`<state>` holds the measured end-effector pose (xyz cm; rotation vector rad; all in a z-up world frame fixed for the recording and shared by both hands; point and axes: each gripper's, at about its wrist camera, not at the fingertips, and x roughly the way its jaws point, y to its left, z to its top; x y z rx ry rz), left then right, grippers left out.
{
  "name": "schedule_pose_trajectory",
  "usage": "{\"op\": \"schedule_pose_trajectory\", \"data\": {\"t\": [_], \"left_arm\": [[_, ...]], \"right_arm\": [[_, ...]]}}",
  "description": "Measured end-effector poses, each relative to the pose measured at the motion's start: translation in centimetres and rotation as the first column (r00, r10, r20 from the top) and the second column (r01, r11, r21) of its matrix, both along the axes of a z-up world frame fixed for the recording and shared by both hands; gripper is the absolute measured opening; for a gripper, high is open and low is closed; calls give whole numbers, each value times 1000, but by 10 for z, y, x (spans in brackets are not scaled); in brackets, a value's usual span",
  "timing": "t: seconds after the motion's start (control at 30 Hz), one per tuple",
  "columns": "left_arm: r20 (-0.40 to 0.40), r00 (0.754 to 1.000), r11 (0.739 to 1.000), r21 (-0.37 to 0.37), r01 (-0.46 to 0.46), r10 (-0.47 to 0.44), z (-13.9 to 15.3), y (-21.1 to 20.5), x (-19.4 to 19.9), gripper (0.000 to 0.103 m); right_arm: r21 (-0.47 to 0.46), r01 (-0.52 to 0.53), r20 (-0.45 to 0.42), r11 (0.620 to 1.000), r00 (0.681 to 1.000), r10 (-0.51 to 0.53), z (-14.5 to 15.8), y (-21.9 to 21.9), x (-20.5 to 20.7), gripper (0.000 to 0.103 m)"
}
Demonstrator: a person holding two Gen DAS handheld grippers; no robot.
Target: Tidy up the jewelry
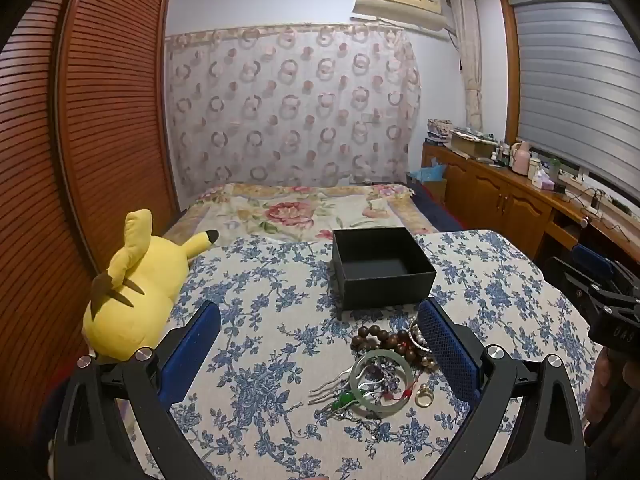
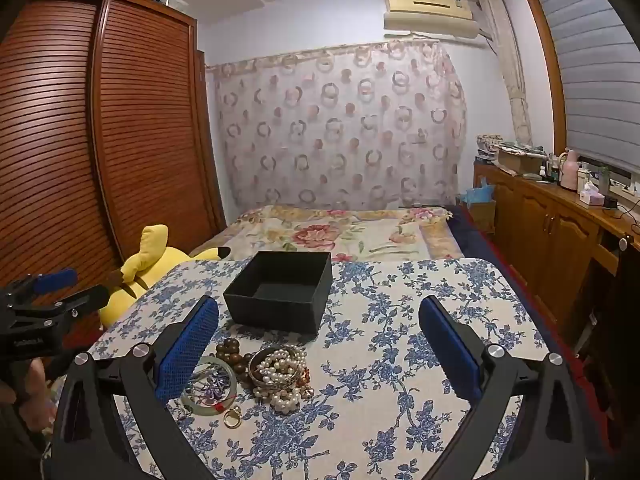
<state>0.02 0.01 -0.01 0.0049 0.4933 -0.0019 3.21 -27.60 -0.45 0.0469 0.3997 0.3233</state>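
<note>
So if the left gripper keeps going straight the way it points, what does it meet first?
Likely the floral tablecloth, just left of the jewelry pile; the left gripper is open, and depth is uncertain.

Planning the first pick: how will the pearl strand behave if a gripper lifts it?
The pearl strand lies coiled in a loose heap, so it will probably hang floppy. Its round, glossy beads may slip. It overlaps the brown beads, so it might drag them.
</note>
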Motion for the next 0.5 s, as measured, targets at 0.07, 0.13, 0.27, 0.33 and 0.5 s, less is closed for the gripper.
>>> {"op": "schedule_pose_trajectory", "data": {"t": [0.07, 0.13, 0.27, 0.33, 0.5], "left_arm": [[-5, 1000, 1000, 2, 1, -1, 0, 0, 0, 95], [-5, 1000, 1000, 2, 0, 0, -1, 0, 1, 95], [2, 1000, 1000, -1, 2, -2, 0, 0, 0, 95], [1, 1000, 1000, -1, 1, -1, 0, 0, 0, 95], [1, 1000, 1000, -1, 1, -1, 0, 0, 0, 95]], "right_arm": [[-1, 0, 1, 1000, 1000, 0, 0, 0, 0, 101], [-1, 2, 0, 1000, 1000, -2, 0, -1, 0, 101], [-4, 1, -2, 1000, 1000, -1, 0, 0, 1, 101], [-3, 0, -3, 1000, 1000, 0, 0, 0, 0, 101], [-3, 0, -1, 1000, 1000, 0, 1, 1, -1, 101]]}}
